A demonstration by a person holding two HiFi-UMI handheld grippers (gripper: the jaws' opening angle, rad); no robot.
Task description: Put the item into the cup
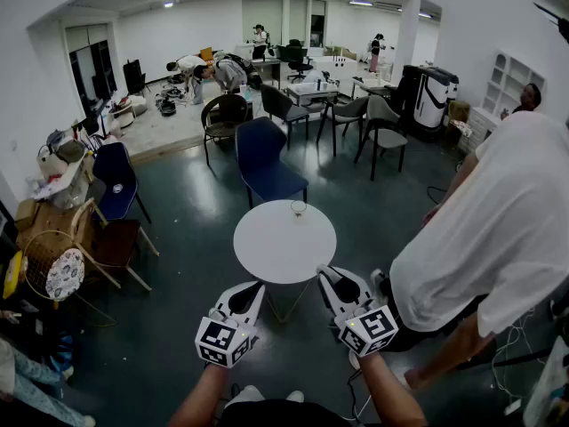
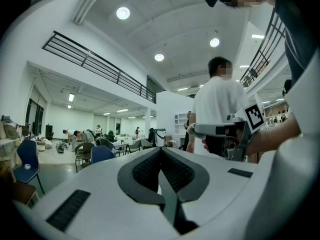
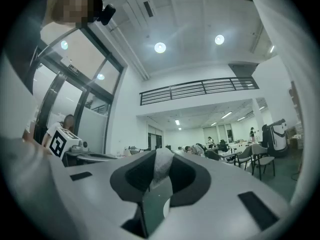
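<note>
On the far edge of the round white counter (image 1: 267,249) stands a small clear cup (image 1: 298,208), upright and alone. Both claws are at the near side of the counter, well apart from the cup, and both point about level toward it.

The left claw (image 1: 252,290) is at the near left rim. In the left gripper view its two dark pads meet at the tips, so this claw (image 2: 161,151) is closed, and nothing shows between the pads.

The right claw (image 1: 327,277) is at the near right rim. In the right gripper view this claw (image 3: 161,156) is closed on the item (image 3: 161,168), a pale, crumpled, soft-looking piece. The item stands up between the two pads and reaches a little above them. What material it is, I cannot tell. In the head view the item is too small to see.

Behind the counter is a blue chair (image 1: 265,158), facing it. At the right side a person in a white shirt (image 1: 489,229) stands close to the right claw. The floor (image 1: 187,229) around is dark and shiny, and more chairs and tables fill the far part of the room.
</note>
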